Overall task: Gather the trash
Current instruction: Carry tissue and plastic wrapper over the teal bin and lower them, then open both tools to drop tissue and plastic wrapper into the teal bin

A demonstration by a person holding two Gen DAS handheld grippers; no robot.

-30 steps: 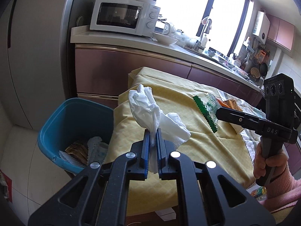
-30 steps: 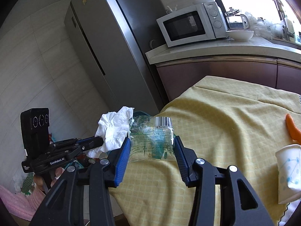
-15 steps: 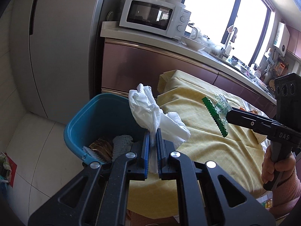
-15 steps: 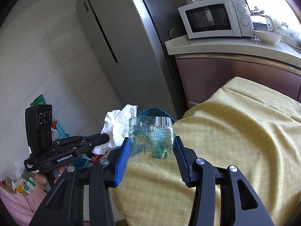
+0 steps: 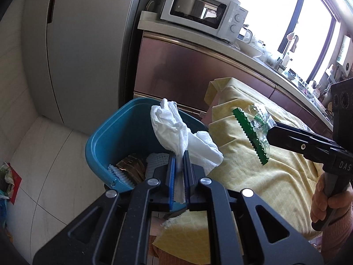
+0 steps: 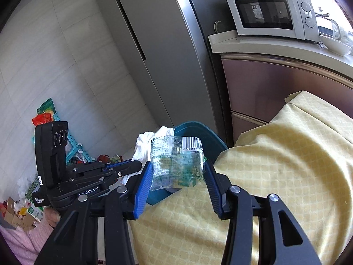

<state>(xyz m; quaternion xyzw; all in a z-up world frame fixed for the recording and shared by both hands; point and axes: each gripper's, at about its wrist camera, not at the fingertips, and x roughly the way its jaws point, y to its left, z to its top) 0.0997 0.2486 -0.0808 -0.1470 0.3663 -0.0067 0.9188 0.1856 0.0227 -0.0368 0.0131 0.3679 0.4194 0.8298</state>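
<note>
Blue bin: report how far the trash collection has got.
Done: the blue bin already holds a brown wrapper and white foam netting. In hand: the left tool grips a crumpled white tissue over the bin; the right tool holds a clear plastic wrapper beside it. Left: releasing both into the bin.

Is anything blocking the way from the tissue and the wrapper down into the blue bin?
Nothing visible does. The white tissue, pinched in the left gripper, hangs at the open blue bin, which is only partly filled. The plastic wrapper in the right gripper is near the bin's rim beside the yellow tablecloth.
</note>
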